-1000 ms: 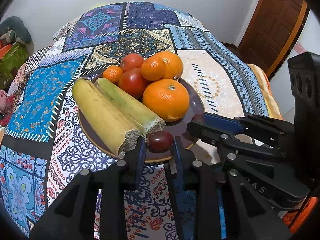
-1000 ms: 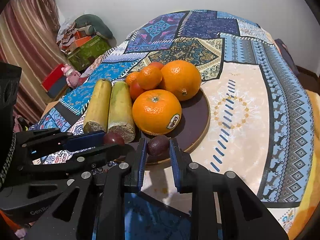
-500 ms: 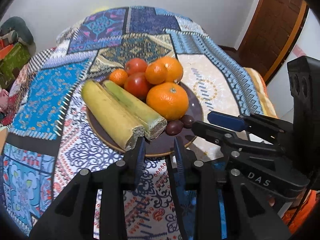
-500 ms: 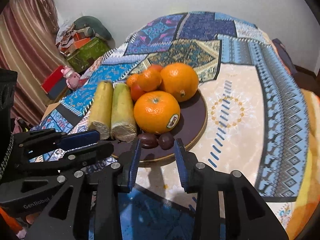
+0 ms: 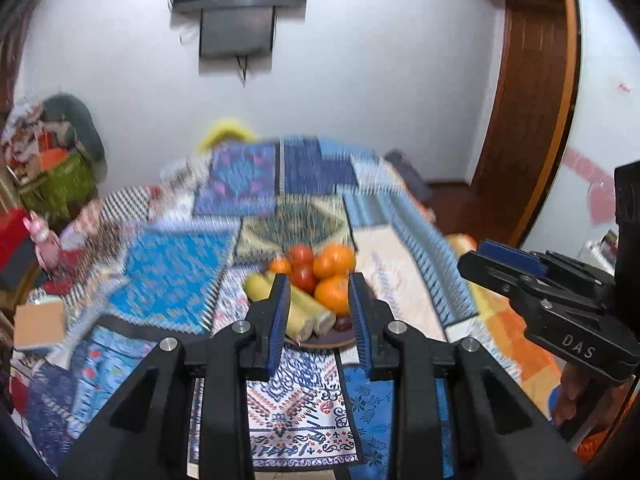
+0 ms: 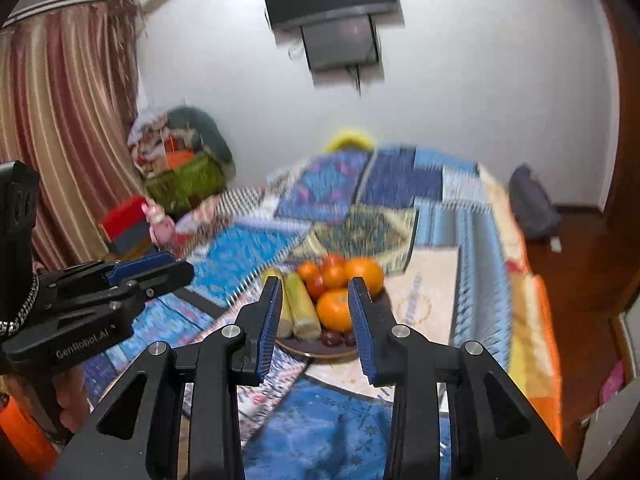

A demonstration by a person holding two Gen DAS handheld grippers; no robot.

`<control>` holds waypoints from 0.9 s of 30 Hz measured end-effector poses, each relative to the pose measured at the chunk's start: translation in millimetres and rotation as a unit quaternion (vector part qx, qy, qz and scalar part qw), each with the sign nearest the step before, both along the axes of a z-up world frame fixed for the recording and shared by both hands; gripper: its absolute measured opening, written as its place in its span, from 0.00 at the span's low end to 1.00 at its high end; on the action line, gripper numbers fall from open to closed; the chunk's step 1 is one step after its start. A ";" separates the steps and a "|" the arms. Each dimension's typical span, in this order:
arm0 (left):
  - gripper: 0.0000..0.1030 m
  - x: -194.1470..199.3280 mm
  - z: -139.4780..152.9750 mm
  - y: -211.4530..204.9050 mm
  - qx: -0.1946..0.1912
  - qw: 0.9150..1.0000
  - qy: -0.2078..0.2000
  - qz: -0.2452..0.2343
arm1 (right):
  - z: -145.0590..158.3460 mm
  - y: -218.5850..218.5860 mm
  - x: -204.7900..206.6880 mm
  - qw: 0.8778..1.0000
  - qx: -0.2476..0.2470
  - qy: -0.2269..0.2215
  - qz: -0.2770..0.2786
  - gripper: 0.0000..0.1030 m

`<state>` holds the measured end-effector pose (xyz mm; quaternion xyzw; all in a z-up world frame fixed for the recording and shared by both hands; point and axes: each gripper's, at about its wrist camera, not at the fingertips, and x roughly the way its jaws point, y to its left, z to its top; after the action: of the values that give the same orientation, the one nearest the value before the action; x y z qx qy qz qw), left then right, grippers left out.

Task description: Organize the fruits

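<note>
**A:** Start with the left wrist view. Where is the fruit?

**B:** All of it is on the dark plate (image 5: 320,345), which sits on the patchwork cloth (image 5: 172,272). A large orange (image 5: 332,294) is at the front, with smaller oranges and red tomatoes piled behind it. Two cut stalk pieces (image 5: 308,314) lie side by side along the plate's left half. A small dark fruit (image 5: 342,323) rests at the near rim.

**A:** And the left gripper (image 5: 318,280)?

**B:** It is held well back from the plate. Its blue-padded jaws are parted, and nothing is between them. The right gripper (image 5: 480,256) shows side-on at the right edge, with a hand (image 5: 568,392) below it.

**A:** Now the right wrist view.

**B:** It shows the same plate (image 6: 320,354), and here two dark fruits (image 6: 330,338) sit together at the near rim. They lie just in front of the large orange (image 6: 334,310), with the stalk pieces (image 6: 300,304) to the left.

**A:** The claw on that side?

**B:** The right gripper (image 6: 314,282) has just been opening. Its jaws stand apart and empty, clear of the plate. The cloth is motion-blurred in both views.
</note>
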<state>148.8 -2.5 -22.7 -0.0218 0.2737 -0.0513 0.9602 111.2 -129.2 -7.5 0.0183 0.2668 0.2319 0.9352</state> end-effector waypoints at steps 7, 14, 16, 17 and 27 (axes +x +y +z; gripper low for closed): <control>0.35 -68.4 50.1 7.6 -0.010 0.996 -0.085 -0.005 | 41.8 8.9 -64.4 0.997 0.016 -0.073 -0.014 0.39; 0.58 -119.7 71.1 13.6 -0.009 0.990 -0.140 -0.001 | 55.3 16.8 -100.0 0.993 0.029 -0.111 -0.030 0.57; 0.64 -130.5 74.3 14.8 -0.009 0.989 -0.149 0.003 | 57.4 17.6 -105.4 0.992 0.034 -0.116 -0.031 0.64; 0.65 -135.2 75.4 15.1 -0.010 0.988 -0.153 0.003 | 58.1 18.0 -107.7 0.992 0.035 -0.120 -0.033 0.68; 0.92 -158.8 75.1 13.7 0.000 0.985 -0.171 0.019 | 61.6 19.1 -128.0 0.985 0.024 -0.160 -0.058 1.00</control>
<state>-10.0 11.1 52.4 -0.0179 0.1051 -0.0360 0.9937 -16.8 -110.1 54.0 0.0189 0.1066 0.1840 0.9770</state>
